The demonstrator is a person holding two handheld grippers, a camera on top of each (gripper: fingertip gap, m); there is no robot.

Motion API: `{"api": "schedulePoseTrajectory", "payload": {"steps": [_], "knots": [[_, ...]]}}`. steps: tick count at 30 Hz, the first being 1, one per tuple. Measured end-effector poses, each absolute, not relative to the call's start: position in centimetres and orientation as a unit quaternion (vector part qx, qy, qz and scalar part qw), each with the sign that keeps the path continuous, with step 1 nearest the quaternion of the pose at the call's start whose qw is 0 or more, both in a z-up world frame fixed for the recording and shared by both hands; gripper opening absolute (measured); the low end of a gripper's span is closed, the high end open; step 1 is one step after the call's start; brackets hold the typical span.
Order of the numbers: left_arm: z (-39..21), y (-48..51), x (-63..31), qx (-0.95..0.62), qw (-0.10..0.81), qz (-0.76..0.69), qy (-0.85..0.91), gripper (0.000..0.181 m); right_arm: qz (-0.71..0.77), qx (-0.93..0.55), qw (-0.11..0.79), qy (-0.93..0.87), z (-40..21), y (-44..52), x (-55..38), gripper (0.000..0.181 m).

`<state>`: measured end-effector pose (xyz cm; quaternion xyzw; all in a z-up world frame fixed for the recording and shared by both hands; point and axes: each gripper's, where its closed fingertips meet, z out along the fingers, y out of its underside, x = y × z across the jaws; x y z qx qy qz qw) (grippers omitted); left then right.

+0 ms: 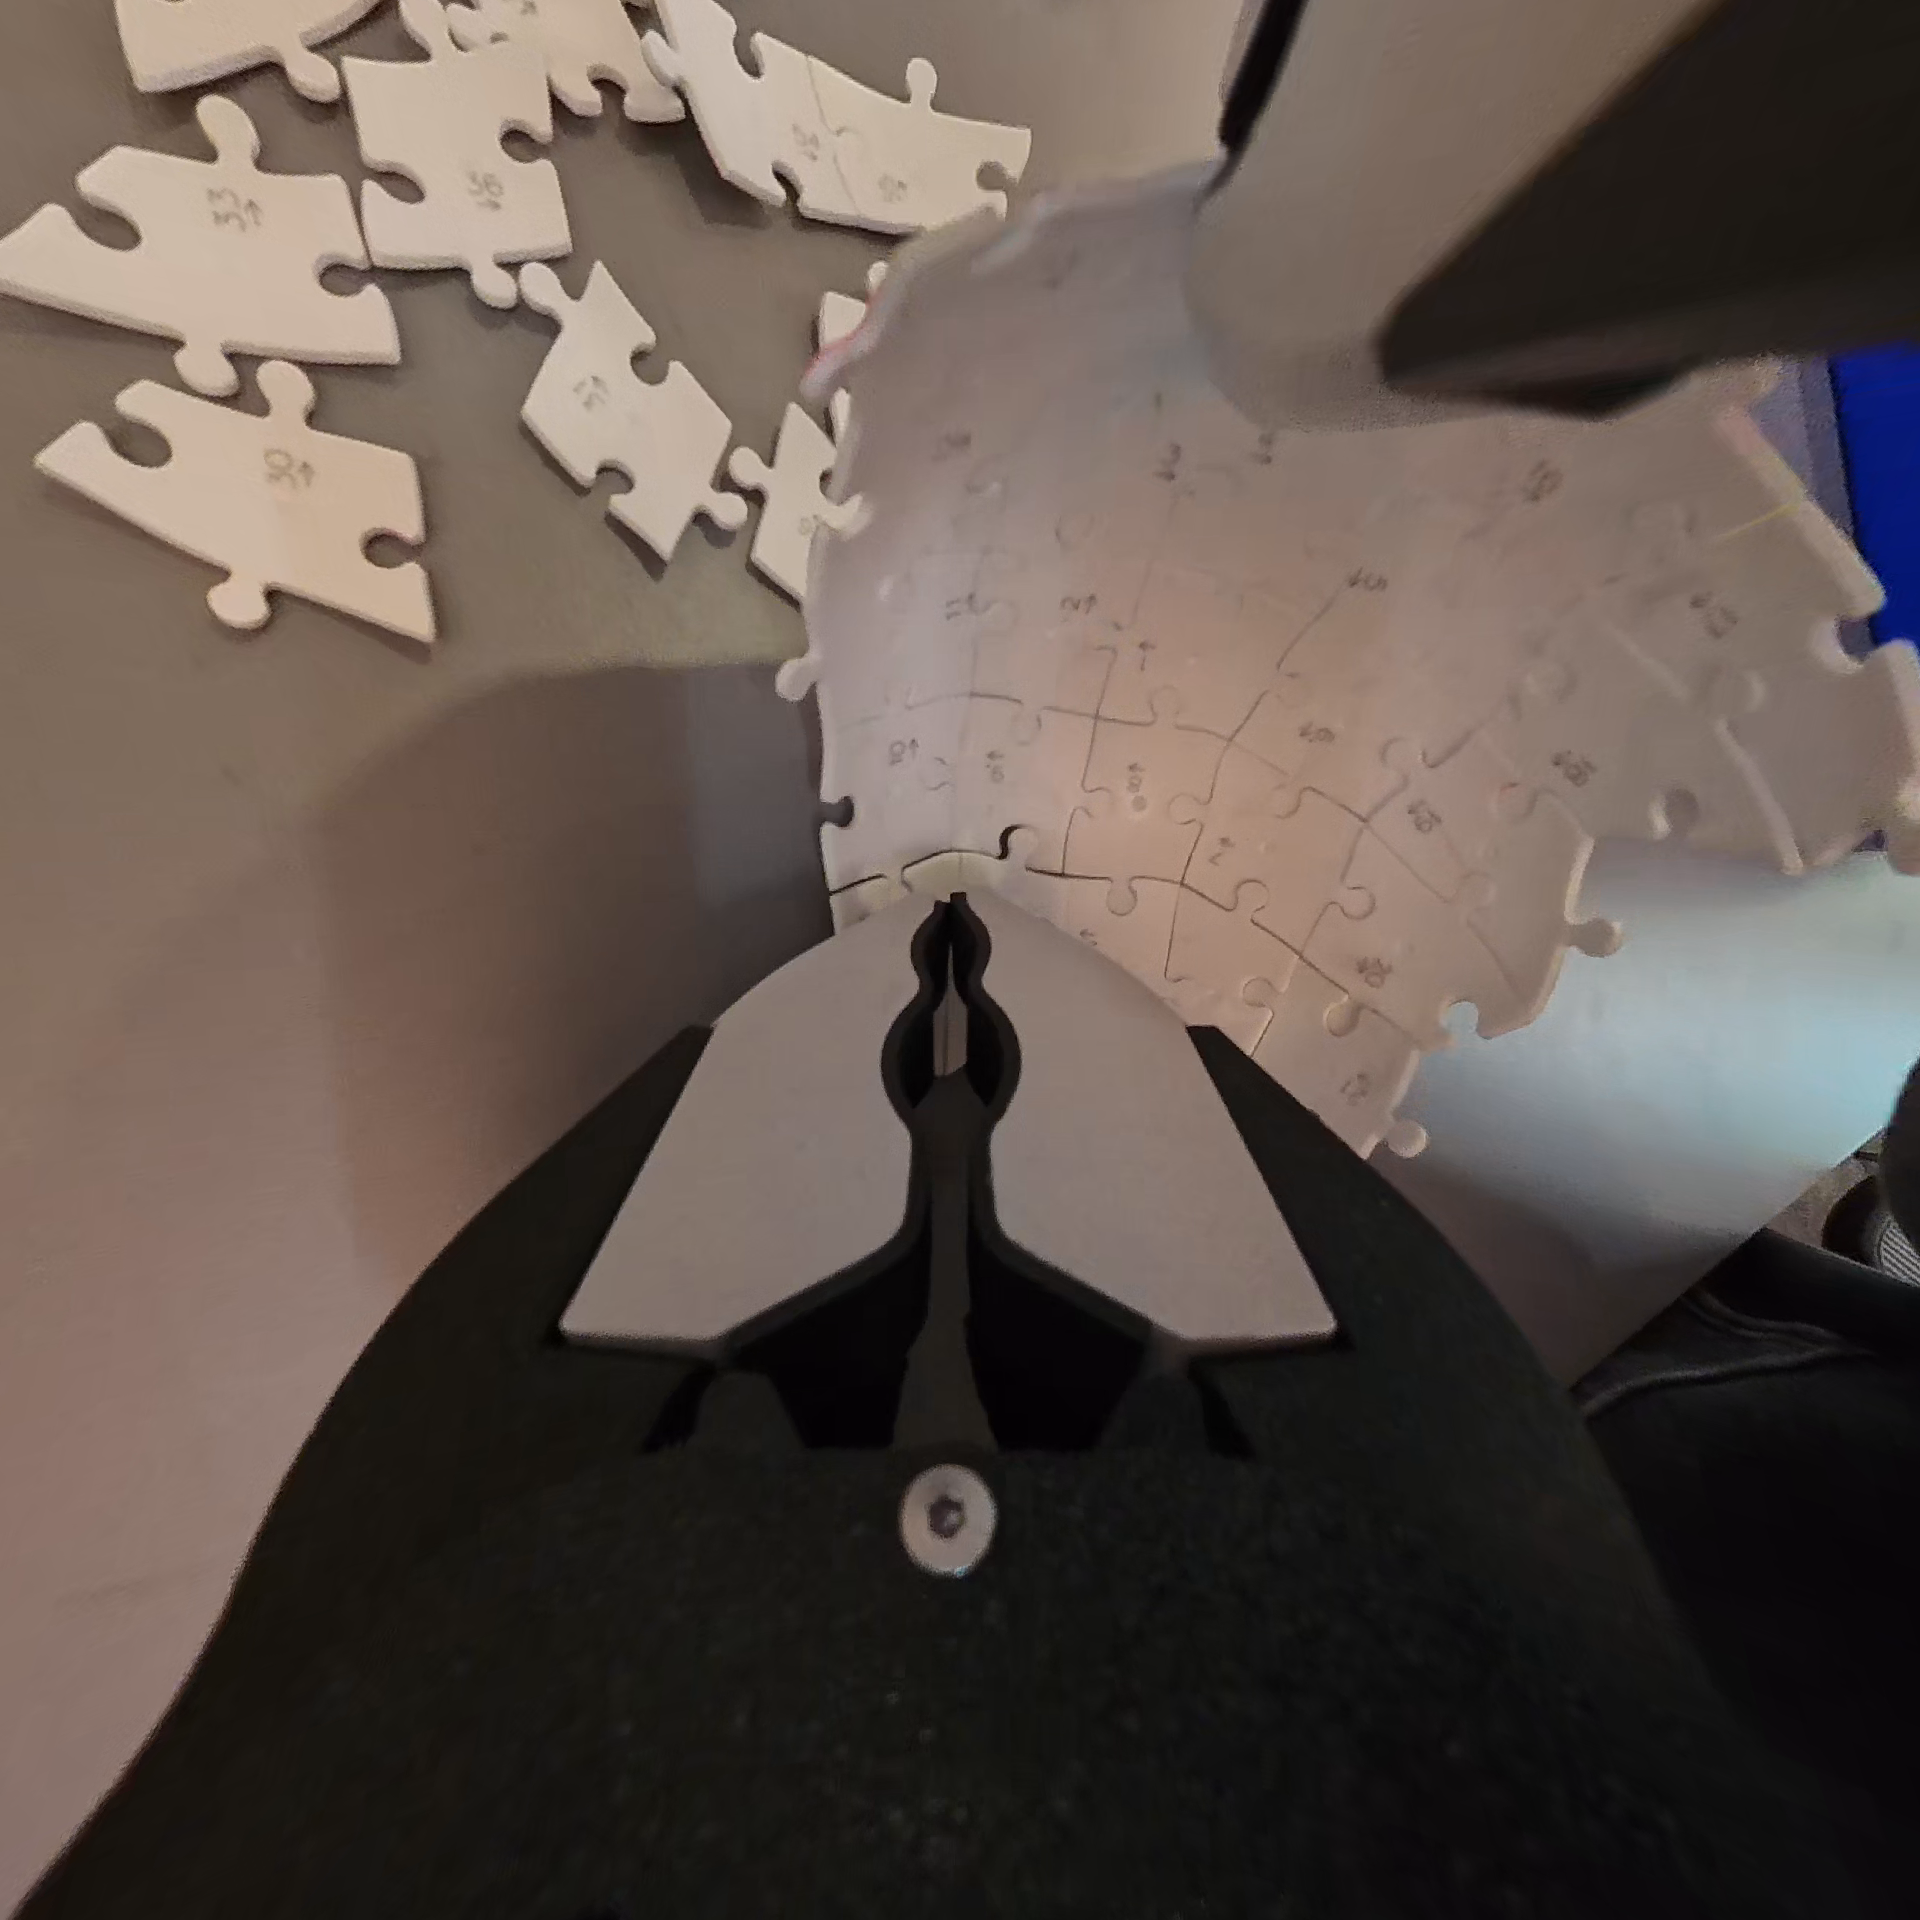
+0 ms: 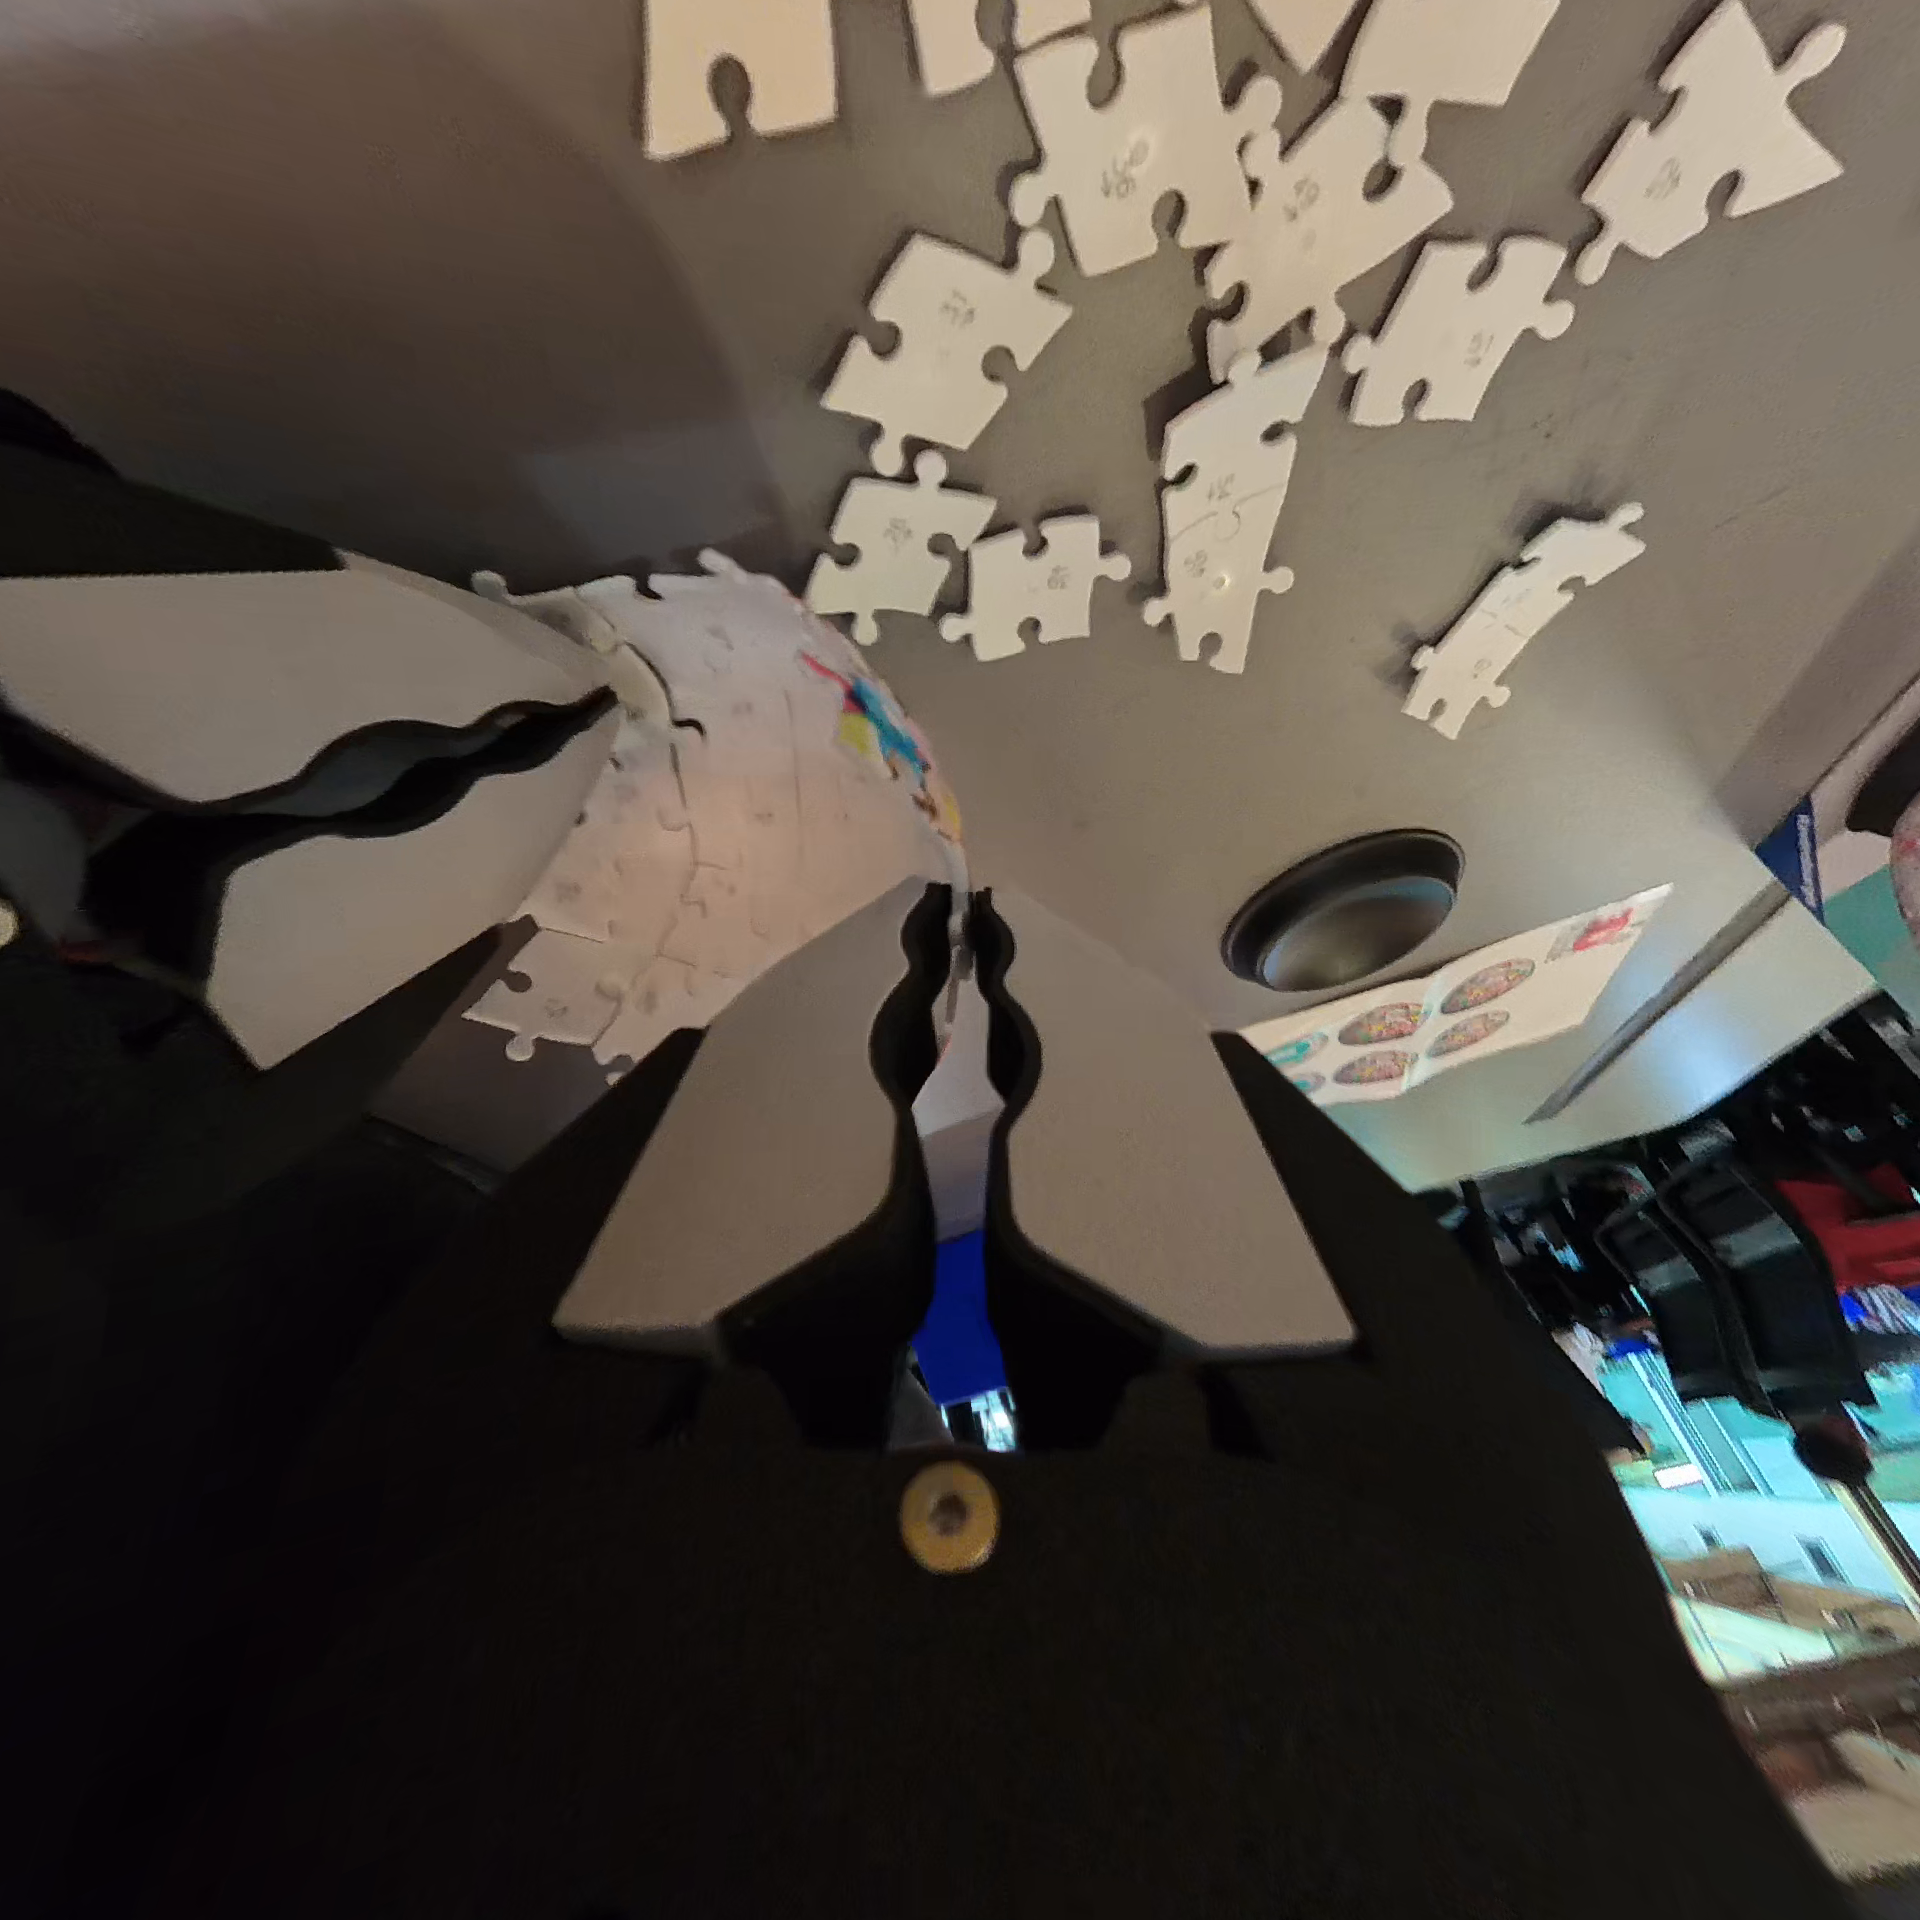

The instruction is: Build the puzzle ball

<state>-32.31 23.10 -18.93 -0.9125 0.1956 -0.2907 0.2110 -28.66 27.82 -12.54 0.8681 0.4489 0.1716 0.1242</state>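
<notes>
Left wrist view, left tongs clamping numbered puzzle shell; right tongs pinching its rim

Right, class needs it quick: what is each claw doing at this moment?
Left claw: shut on the rim of the half-built puzzle ball.
Right claw: shut on another edge of the same puzzle ball.

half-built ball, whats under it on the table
In the left wrist view, loose white pieces lie on the grey table beside the half-built ball; a few run under its left edge, the rest hidden.
</notes>
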Motion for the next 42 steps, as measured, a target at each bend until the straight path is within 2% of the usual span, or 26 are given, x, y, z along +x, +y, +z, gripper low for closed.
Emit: {"api": "schedulePoseTrajectory", "payload": {"steps": [2,4,5,8,10,12,16,21,24,26,30,33,42], "knots": [[-18.9,23.1,-32.3,-0.913,0.21,-0.289,0.197,0.0,0.141,0.869,0.116,0.459,-12.1,27.4,-28.9,0.008],[-19.0,23.1,-32.2,-0.914,0.21,-0.286,0.198,0.0,0.096,0.877,0.083,0.464,-10.9,27.1,-29.5,0.022],[-19.0,23.1,-32.2,-0.914,0.21,-0.284,0.199,0.0,0.072,0.881,0.058,0.465,-9.9,27.1,-29.7,0.022],[-19.0,23.1,-32.2,-0.915,0.211,-0.278,0.203,0.0,-0.019,0.883,-0.041,0.468,-6.4,26.8,-30.1,0.03],[-19.0,23.1,-32.1,-0.916,0.211,-0.275,0.202,0.0,-0.066,0.875,-0.142,0.457,-4.7,27.5,-29.1,0.035],[-19.0,23.2,-32.1,-0.917,0.212,-0.268,0.204,0.0,-0.125,0.872,-0.21,0.424,-5.6,27.4,-27.0,0.032],[-19.0,23.2,-32.0,-0.92,0.212,-0.255,0.21,0.0,-0.352,0.841,-0.257,0.32,-8.4,23.2,-26.6,0.045],[-19.1,23.3,-31.8,-0.92,0.211,-0.251,0.213,0.0,-0.385,0.789,-0.405,0.255,-10.2,22.3,-25.1,0.053],[-19.1,23.3,-31.8,-0.921,0.209,-0.236,0.228,0.0,-0.46,0.755,-0.406,0.23,-11.1,24.2,-24.3,0.048],[-19.1,23.2,-31.8,-0.922,0.21,-0.224,0.237,0.0,-0.508,0.745,-0.368,0.227,-11.9,25.1,-24.9,0.049],[-19.1,23.3,-31.8,-0.925,0.213,-0.208,0.237,0.0,-0.515,0.741,-0.329,0.277,-13.3,24.9,-26.4,0.042],[-19.1,23.3,-31.8,-0.927,0.212,-0.206,0.231,0.0,-0.527,0.725,-0.337,0.287,-12.9,24.4,-26.7,0.037],[-19.1,23.2,-31.3,-0.925,0.204,-0.197,0.252,0.0,-0.561,0.701,-0.328,0.294,-12.2,23.7,-26.7,0.036]]}}
